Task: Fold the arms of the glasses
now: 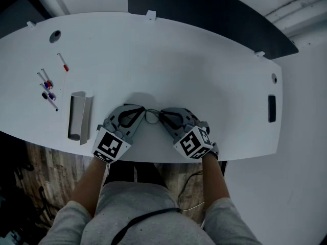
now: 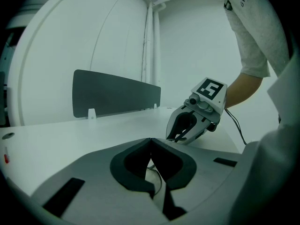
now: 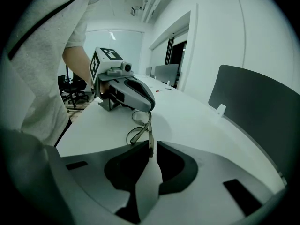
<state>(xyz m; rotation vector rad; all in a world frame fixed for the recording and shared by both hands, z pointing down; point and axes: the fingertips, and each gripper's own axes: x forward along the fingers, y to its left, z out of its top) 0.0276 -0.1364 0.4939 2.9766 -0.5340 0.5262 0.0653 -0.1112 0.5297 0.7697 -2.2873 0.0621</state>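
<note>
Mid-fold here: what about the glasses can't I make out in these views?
- Head view: the left tool and right tool cover the glasses; only a bit of rim shows, and the hinges are hidden.
- Left gripper view: that tool's shut jaws hide all but a thin wire.
- Right gripper view: the left tool's tip hides the part it grips, and the second arm can't be found.

Two grippers, left gripper and right gripper; one pair of glasses; one grey tray; about four markers.

Head view steep down; gripper views close — facing each other (glasses seemingly shared).
</note>
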